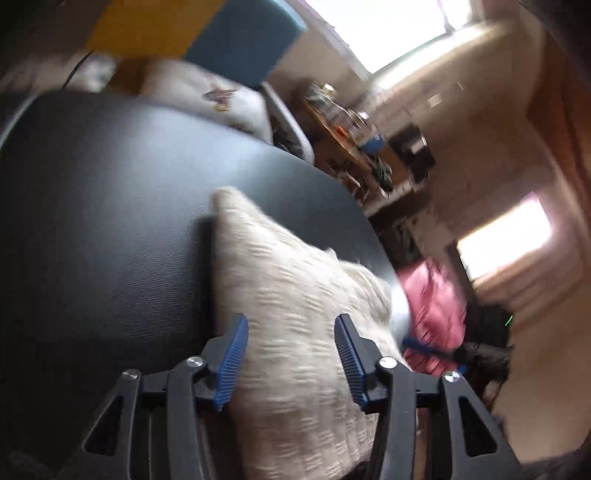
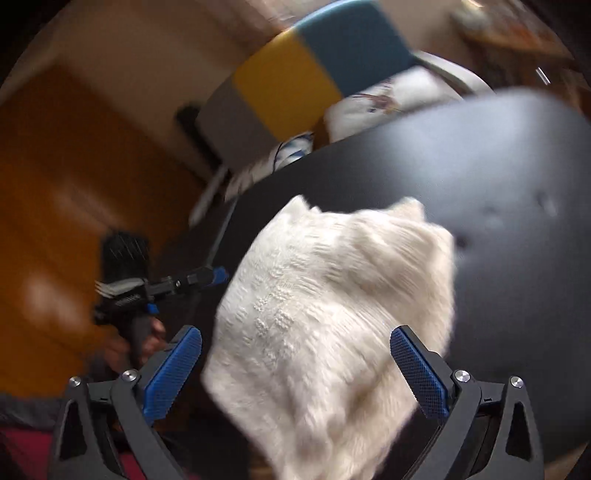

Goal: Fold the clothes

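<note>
While both views blur, you see black worktop [image 1: 110, 221] carrying cream knit garment [image 1: 295, 314], folded, at its near edge. Chair with yellow-blue back [image 2: 314, 74] beyond. Left view alone shows bright window [image 1: 388, 29], pink cloth [image 1: 436, 306]. Right view alone shows your left tool [image 2: 218, 275] beside garment. Your left tool: blue pads wide apart, holding nothing. Right tool [image 2: 295, 369]: same, garment below.

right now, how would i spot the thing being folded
Find the black table. On its near edge lies a cream knitted cloth, between the open right tongs. It is the only pale, textured fabric on the table; the pink fabric lies beyond the edge.
</note>
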The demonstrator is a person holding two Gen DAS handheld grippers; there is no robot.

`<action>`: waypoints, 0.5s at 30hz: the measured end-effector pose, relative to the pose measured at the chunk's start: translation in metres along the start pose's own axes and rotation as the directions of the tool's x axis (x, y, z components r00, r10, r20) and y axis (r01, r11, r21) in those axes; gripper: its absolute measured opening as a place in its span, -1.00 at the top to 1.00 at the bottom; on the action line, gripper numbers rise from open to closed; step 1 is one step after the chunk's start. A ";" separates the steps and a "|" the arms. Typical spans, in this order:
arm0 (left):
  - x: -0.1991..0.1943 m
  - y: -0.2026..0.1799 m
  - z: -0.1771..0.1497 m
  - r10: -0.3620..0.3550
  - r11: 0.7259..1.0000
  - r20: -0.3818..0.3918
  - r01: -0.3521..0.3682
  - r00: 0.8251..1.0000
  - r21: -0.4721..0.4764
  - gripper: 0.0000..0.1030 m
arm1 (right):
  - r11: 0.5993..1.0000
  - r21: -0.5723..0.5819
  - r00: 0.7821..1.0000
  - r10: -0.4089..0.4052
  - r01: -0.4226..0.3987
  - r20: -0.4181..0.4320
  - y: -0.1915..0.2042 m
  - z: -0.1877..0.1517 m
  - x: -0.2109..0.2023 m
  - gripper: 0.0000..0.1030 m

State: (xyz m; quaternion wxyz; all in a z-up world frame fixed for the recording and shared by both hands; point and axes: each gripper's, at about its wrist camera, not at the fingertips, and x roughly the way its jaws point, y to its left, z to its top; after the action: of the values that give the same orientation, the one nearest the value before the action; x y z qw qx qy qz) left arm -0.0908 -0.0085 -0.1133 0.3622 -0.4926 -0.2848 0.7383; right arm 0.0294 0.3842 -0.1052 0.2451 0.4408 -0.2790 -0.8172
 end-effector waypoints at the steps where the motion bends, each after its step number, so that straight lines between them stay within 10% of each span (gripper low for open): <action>1: 0.004 0.008 0.001 -0.037 0.999 -0.020 0.036 0.999 -0.029 -0.13 | 0.999 0.050 1.000 -0.001 0.001 0.004 -0.009 -0.004 0.000 -1.00; 15: 0.074 0.005 -0.007 -0.035 0.997 -0.234 0.051 0.972 0.065 -0.29 | 0.976 0.218 0.996 0.020 0.000 -0.088 -0.047 -0.013 0.059 -1.00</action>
State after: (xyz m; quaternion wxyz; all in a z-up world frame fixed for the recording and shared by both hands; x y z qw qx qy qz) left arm -0.1042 0.0497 -0.1579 0.4260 -0.5562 -0.2247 0.6772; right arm 0.0049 0.3767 -0.1770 0.2120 0.4999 -0.3577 -0.7598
